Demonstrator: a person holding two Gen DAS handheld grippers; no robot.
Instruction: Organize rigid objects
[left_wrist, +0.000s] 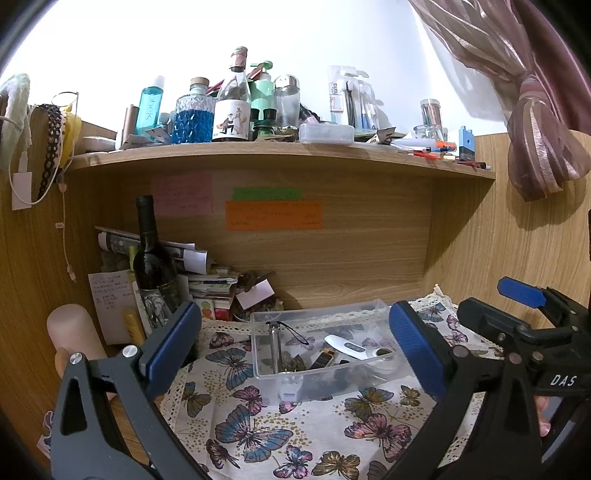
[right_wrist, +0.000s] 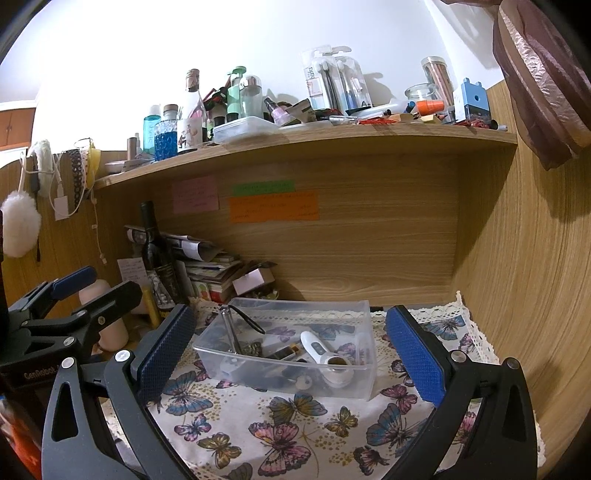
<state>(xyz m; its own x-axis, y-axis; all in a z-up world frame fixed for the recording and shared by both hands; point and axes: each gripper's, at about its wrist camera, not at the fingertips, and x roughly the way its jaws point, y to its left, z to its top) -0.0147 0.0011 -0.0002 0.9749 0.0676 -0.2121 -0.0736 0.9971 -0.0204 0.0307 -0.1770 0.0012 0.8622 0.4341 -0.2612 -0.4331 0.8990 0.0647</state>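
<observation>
Both your left tool (left_wrist: 295, 343) and right tool (right_wrist: 291, 343) are wide apart and hold nothing. The clear box (right_wrist: 295, 376) sits on the butterfly cloth (right_wrist: 258, 424), centre of the tabletop. If you squeeze its thin walls, it may slip or tip the thermometer (right_wrist: 317, 349) out.

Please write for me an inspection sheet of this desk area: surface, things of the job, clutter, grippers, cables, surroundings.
Surface: butterfly cloth with lace edge covers the desk.
Job's things: clear plastic bin on the cloth holds a white thermometer, a metal tube with black strap and small dark items.
Clutter: wine bottle, paper stack, crowded upper shelf.
Grippers: left gripper and right gripper both open, empty, in front of the bin.
Cables: white charger cable hangs at left.
Surroundings: sticky notes on wood back panel; curtain at right.
</observation>
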